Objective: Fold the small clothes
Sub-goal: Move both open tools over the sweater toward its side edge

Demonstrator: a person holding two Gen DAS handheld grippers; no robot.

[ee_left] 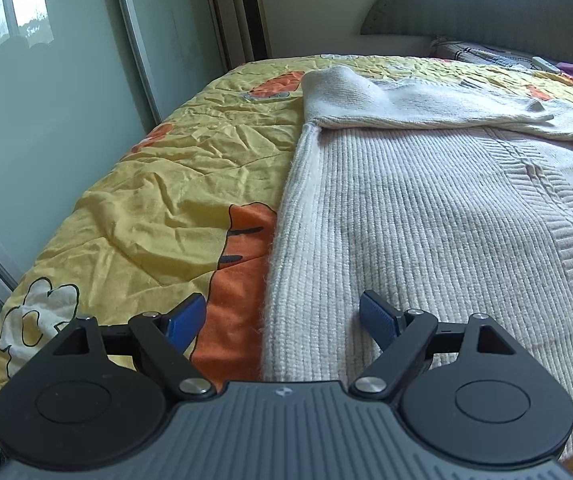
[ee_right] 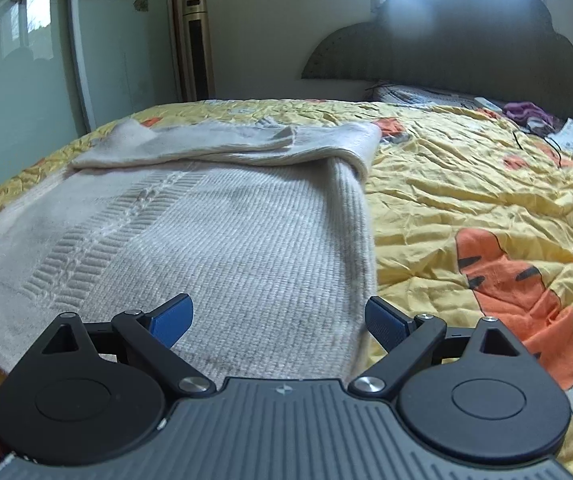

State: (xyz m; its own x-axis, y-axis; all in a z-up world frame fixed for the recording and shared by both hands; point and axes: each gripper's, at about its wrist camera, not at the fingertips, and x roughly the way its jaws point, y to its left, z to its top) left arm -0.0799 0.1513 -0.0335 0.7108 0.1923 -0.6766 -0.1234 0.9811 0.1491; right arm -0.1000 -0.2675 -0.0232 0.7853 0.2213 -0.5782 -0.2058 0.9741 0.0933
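L wrist view:
- L gripper: jaws wide apart, nothing held; blue pads clear of the fabric as far as can be told. Left pad sits over the bedspread, right pad over the knit, so the gripper straddles the sweater's left edge near the hem.
- sweater: cream ribbed knit, lying flat on the bed, runs from the near edge of the bed toward the headboard. Cable-type raised band down its right part.
- sleeves: folded across the far end of the sweater, lying on top of the body.
- bedspread: yellow, wrinkled, orange cartoon prints & a white flower; bare to the left of the sweater.
- headboard: grey, scalloped top, far end.
- wardrobe door: pale green glass, left side of the bed.
- tower unit: gold, upright in the corner.

R wrist view:
- R gripper: jaws spread wide, empty. Left pad over the knit, right pad at the sweater's right edge, bedspread just beyond.
- sweater: flat, centre-left of view; raised band on the left half; sleeves folded across the far end.
- bedspread: open yellow area to the right w/ orange tiger print.
- purple cloth: small heap near the headboard, well apart from the sweater.
- L gripper tip: a dark bit at the far left edge, too little visible to say more.
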